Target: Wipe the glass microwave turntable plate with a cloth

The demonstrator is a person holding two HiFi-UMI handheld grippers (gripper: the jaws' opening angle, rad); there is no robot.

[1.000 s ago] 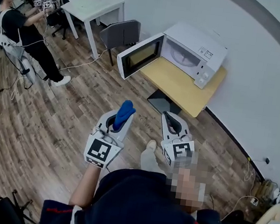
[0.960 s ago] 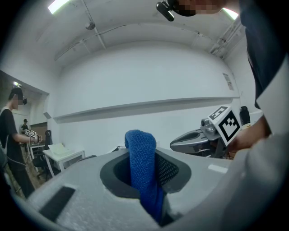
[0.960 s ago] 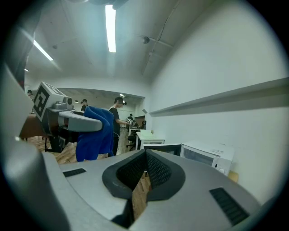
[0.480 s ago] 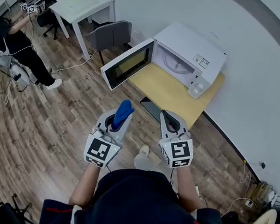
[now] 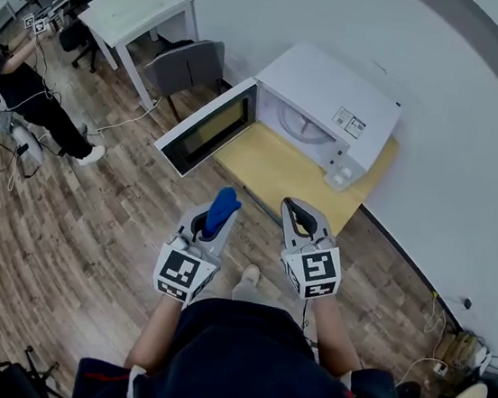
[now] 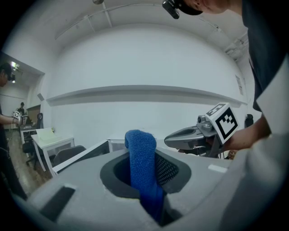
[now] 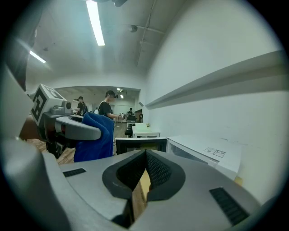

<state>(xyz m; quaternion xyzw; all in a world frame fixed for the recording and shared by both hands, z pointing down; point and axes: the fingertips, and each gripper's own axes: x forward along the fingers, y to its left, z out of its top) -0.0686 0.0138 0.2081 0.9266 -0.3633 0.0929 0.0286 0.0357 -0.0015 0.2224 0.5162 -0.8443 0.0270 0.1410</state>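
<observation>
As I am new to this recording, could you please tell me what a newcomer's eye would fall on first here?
The bright blue cloth stands out first, pinched in the left tongs at the head view's centre. Beyond it, a white microwave sits on a wooden table by the wall, door wide open, glass plate inside. The right tongs are shut and empty.

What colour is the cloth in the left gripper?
The cloth is blue, clearest in the left gripper view.

Pale wooden bench (image 5: 276,165) against a white wall, white microwave (image 5: 331,91) on it, door (image 5: 206,127) open, plank floor (image 5: 83,217) beneath
</observation>
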